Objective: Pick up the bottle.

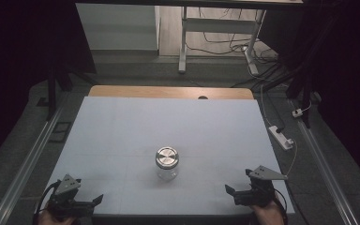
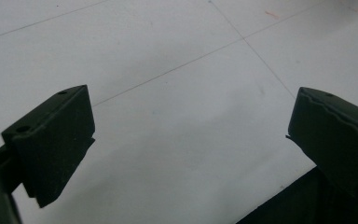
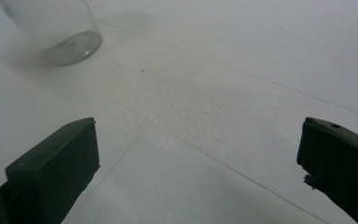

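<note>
A clear glass jar [image 1: 167, 163] with a round metal lid stands upright on the white table top [image 1: 168, 117], a little nearer the front than the middle. My left gripper [image 1: 90, 196] rests at the front left corner, open and empty. At the front right corner my right gripper [image 1: 236, 183] is also open with nothing between its fingers. In the left gripper view the left gripper [image 2: 191, 126] has its jaws spread wide over bare white table. In the right gripper view the right gripper [image 3: 198, 154] is likewise wide open, and the jar's base [image 3: 60, 32] stands far off at the upper left.
A wooden strip [image 1: 168, 92] borders the table's far edge. A white power strip [image 1: 281, 137] with cables lies on the floor to the right. Metal rails [image 1: 28, 159] run along both sides, and a desk frame [image 1: 183, 42] stands beyond the table.
</note>
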`<state>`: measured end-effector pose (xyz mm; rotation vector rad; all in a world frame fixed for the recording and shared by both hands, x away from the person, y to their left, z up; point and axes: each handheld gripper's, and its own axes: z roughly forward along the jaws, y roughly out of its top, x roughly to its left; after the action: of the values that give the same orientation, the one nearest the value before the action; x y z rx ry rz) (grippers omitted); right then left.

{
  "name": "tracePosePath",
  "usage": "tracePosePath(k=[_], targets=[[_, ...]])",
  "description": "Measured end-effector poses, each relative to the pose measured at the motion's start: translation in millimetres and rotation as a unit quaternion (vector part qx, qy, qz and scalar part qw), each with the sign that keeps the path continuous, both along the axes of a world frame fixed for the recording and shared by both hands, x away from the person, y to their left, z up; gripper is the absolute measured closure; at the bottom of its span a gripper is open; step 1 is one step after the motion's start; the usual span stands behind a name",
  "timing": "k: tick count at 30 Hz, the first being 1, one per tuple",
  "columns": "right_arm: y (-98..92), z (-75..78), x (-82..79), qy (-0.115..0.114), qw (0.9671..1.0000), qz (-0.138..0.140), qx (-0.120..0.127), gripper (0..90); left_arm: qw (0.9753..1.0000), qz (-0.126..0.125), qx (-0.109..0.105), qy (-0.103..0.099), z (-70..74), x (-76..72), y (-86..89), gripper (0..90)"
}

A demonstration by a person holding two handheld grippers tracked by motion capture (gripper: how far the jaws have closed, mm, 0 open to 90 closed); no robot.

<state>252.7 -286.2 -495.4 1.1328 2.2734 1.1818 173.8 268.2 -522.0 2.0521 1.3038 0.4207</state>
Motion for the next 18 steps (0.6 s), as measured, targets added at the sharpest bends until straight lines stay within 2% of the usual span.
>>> tracePosePath(k=[7, 18], targets=[[0.7, -0.3, 0.4, 0.003, 1.0, 0.005, -0.002, 0.0, 1.0, -0.004, -0.001, 0.007, -0.6, 1.9, 0.0, 0.7], [0.9, -0.9, 2.1, 0.011, 0.9999, 0.012, -0.002, 0.0, 0.9997, -0.009, -0.015, 0.016, -0.8, 4.1, 2.2, 0.0]])
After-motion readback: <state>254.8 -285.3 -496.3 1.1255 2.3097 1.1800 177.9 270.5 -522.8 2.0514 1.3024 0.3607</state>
